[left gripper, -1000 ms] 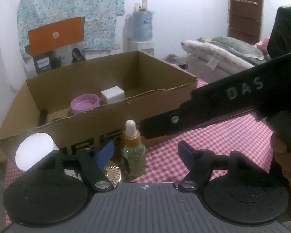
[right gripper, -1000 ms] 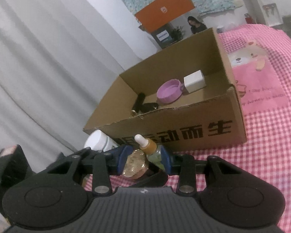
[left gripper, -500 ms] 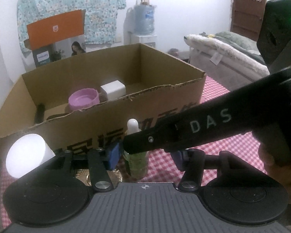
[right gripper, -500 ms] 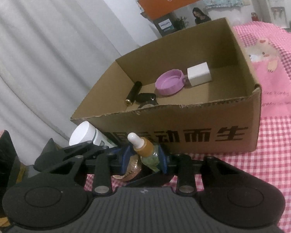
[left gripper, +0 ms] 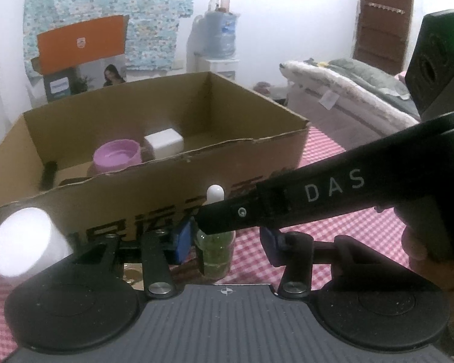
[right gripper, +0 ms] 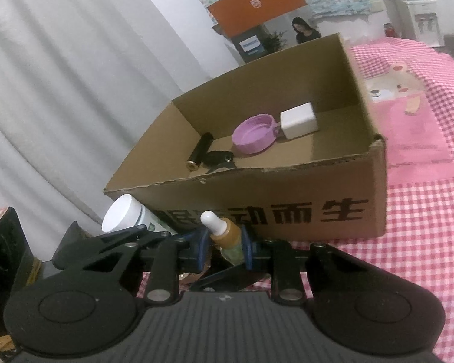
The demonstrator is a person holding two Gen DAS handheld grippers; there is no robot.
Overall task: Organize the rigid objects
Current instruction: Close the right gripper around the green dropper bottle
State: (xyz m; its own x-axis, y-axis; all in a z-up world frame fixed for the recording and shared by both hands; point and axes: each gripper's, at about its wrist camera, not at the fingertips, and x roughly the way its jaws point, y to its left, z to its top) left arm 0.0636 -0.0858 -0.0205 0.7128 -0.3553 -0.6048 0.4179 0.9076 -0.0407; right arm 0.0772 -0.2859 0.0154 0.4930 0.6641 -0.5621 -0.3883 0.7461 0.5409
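The dropper bottle (right gripper: 225,236) stands on the checked desk (right gripper: 423,242) just before the box (right gripper: 287,205). The right gripper (right gripper: 224,249) is closing, its fingers (right gripper: 245,251) pinching the bottle. The left gripper (left gripper: 225,243) is closing too, fingers (left gripper: 183,239) still spread around the same bottle.
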